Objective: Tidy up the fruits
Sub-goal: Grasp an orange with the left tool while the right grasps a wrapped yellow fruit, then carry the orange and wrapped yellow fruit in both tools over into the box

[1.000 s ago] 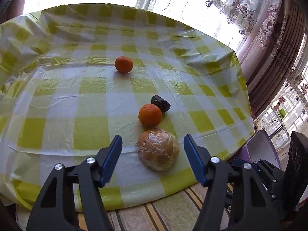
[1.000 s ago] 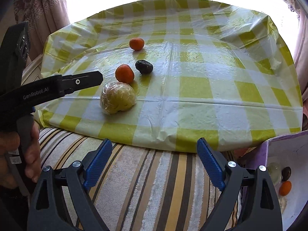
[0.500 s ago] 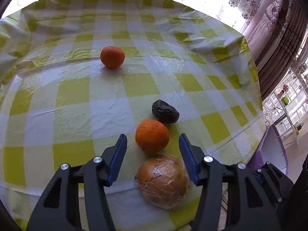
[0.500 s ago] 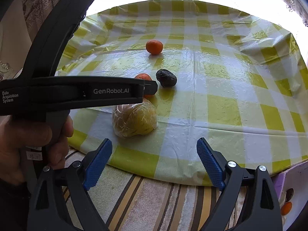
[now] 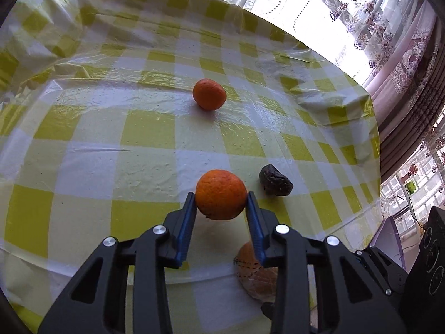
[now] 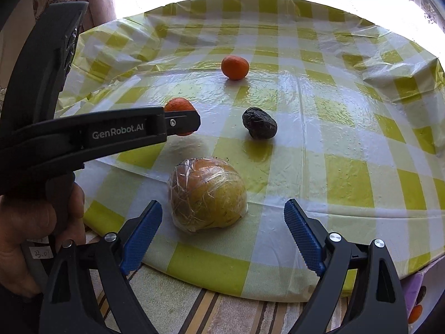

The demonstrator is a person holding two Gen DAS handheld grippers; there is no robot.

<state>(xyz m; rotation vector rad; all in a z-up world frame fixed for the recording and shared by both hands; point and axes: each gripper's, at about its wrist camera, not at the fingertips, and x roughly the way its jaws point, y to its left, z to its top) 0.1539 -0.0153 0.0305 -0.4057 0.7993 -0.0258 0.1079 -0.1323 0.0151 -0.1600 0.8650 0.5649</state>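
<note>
My left gripper (image 5: 221,201) is shut on an orange (image 5: 221,198), its blue pads pressing both sides, just above the checked tablecloth (image 5: 83,150); the right wrist view shows this orange (image 6: 178,105) partly hidden behind the left gripper's finger (image 6: 178,122). A second, smaller orange (image 5: 209,94) lies farther back (image 6: 235,67). A dark wrinkled fruit (image 5: 275,180) lies right of the held orange (image 6: 259,127). A large plastic-wrapped yellow fruit (image 6: 207,194) sits near the table's front edge. My right gripper (image 6: 221,233) is open and empty, its jaws wide just in front of the wrapped fruit.
A purple-edged box (image 6: 414,297) holding some fruit shows at the lower right, below the table edge. Striped fabric (image 6: 222,311) lies under the table's front edge. Curtains and bright windows (image 5: 389,44) stand behind the table.
My left gripper moved forward past the wrapped fruit and closed on the nearer orange. My right gripper moved closer to the wrapped fruit and stays open.
</note>
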